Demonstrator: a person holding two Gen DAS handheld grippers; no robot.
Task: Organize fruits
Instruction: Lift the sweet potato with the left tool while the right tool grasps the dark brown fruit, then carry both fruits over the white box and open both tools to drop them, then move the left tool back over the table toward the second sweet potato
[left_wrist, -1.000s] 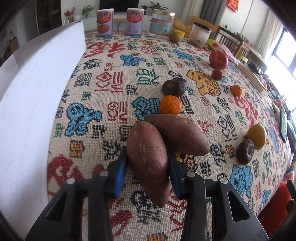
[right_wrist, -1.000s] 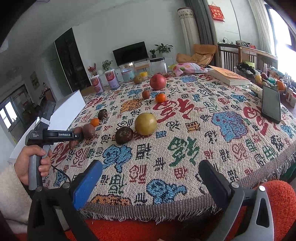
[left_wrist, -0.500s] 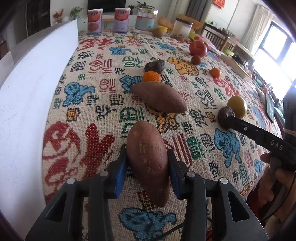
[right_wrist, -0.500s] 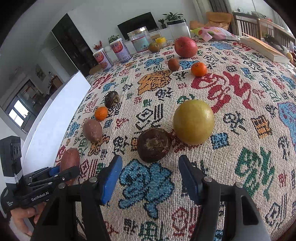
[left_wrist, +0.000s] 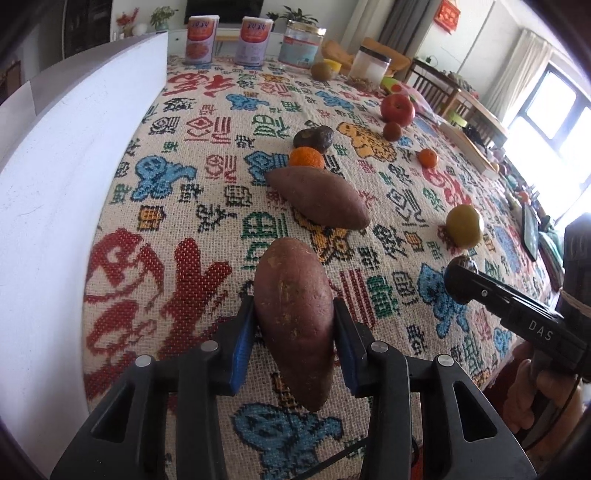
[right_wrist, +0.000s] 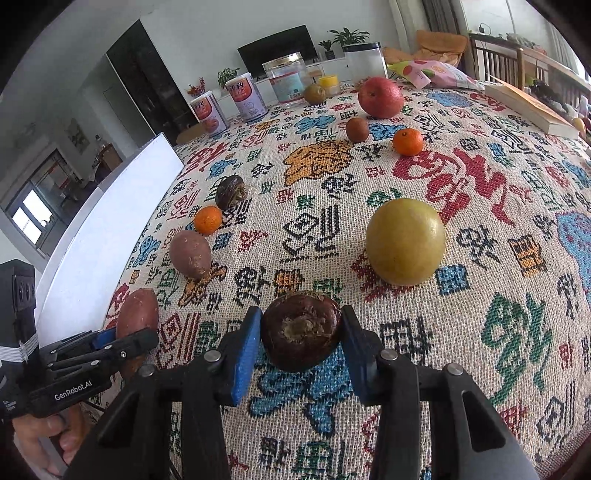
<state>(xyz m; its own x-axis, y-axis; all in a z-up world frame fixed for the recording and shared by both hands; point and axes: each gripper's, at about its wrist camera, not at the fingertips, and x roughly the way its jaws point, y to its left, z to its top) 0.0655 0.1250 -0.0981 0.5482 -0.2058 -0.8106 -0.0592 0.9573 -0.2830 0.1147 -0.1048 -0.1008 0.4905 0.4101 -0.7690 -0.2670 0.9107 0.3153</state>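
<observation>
pear (right_wrist: 405, 242) just beside chestnut (right_wrist: 301, 330)

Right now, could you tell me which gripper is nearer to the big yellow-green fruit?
Right. The right gripper, closing around the dark brown fruit, sits just beside the yellow-green fruit. The left gripper, holding a sweet potato, is farther away.

My left hand-held gripper (left_wrist: 294, 352) is matte black with blue pads (left_wrist: 242, 345) and silver screws; my right hand-held gripper (right_wrist: 300, 350) matches, its body stamped "DAS".
</observation>
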